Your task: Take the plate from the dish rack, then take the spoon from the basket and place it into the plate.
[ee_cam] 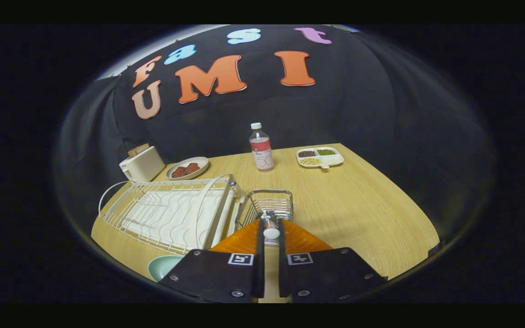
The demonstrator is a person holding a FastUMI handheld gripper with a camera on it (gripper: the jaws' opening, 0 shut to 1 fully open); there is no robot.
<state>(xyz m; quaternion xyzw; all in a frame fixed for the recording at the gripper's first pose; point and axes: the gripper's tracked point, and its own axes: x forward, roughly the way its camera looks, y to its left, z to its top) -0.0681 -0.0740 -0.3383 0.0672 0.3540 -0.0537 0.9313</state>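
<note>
My gripper [271, 229] is shut on the spoon [271, 233]; both fingers press on it, and its white end and a bit of shiny metal show at the fingertips. Just beyond the fingertips stands the small wire basket [268, 203], and the spoon reaches toward its near rim. I cannot tell whether the spoon's far end is still inside the basket. The white wire dish rack [171, 212] lies to the left of the basket with no plate in its slots. A pale green plate [164, 266] rests on the wooden table [362, 214], left of my fingers and in front of the rack.
At the back of the table stand a clear bottle [261, 148], a white divided tray of beans [320, 157], a plate of brown food [187, 168] and a cream box-shaped appliance [141, 164]. The table's right half is bare wood.
</note>
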